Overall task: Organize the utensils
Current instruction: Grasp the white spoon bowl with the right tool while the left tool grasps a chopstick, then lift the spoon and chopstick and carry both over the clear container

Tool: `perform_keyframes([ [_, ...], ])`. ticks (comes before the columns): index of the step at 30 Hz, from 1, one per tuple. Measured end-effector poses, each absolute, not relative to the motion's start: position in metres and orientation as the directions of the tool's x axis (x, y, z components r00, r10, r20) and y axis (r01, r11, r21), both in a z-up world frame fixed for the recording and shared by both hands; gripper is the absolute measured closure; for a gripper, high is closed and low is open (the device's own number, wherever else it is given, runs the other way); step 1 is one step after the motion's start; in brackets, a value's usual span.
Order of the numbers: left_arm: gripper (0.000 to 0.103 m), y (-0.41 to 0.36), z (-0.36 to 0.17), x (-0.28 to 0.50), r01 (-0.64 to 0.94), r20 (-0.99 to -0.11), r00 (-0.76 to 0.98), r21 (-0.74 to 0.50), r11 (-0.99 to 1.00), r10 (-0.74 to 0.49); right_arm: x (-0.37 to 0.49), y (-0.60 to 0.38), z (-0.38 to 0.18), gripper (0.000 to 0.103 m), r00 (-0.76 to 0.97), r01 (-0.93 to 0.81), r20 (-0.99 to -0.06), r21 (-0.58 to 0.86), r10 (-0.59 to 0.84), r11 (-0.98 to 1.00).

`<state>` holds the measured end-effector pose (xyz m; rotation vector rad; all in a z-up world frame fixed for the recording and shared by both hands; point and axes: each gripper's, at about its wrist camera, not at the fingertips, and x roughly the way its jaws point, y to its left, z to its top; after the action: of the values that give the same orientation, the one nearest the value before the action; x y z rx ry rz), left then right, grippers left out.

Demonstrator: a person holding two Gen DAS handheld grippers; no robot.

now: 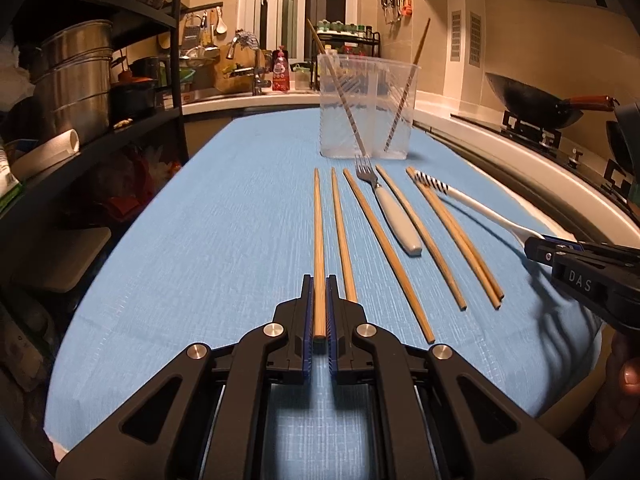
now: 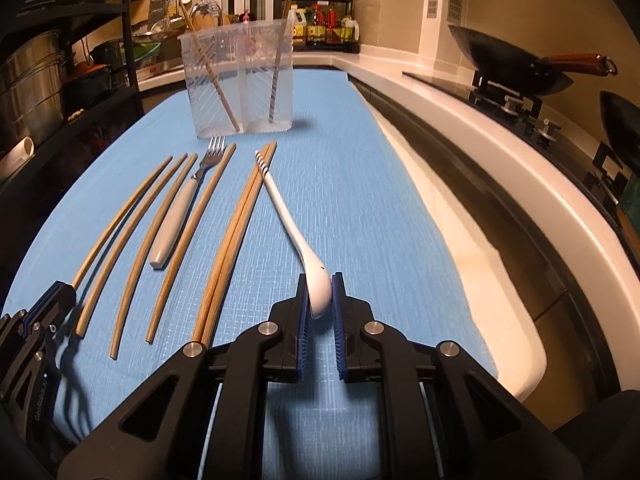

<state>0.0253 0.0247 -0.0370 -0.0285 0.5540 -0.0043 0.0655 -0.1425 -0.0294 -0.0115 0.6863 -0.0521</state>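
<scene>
Several wooden chopsticks lie side by side on a blue cloth, together with a white-handled fork and a white spoon with a striped handle end. My left gripper is shut on the near end of the leftmost chopstick. My right gripper is shut on the bowl of the white spoon, which still rests on the cloth. A clear two-compartment holder stands upright beyond the utensils, with one stick leaning in each compartment. The left gripper also shows at the lower left of the right wrist view.
A black rack with metal pots stands along the left of the cloth. On the right runs a white counter edge with a stove and a dark wok. A sink and bottles sit at the back.
</scene>
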Motion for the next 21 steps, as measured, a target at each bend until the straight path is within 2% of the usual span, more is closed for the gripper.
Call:
perform_keyframes([
  [12,0.097,0.028,0.008,0.005,0.0,-0.413,0.911,-0.013,1.0,-0.005,0.047,-0.144,0.001,0.093,0.852,0.046,-0.517,-0.077,-0.079,0.996],
  [21,0.097,0.032,0.044,0.006,0.005,-0.386,0.922,-0.038,0.999,-0.019,0.04,-0.145,0.031,0.093,0.887,0.046,-0.455,-0.093,-0.083,0.995],
])
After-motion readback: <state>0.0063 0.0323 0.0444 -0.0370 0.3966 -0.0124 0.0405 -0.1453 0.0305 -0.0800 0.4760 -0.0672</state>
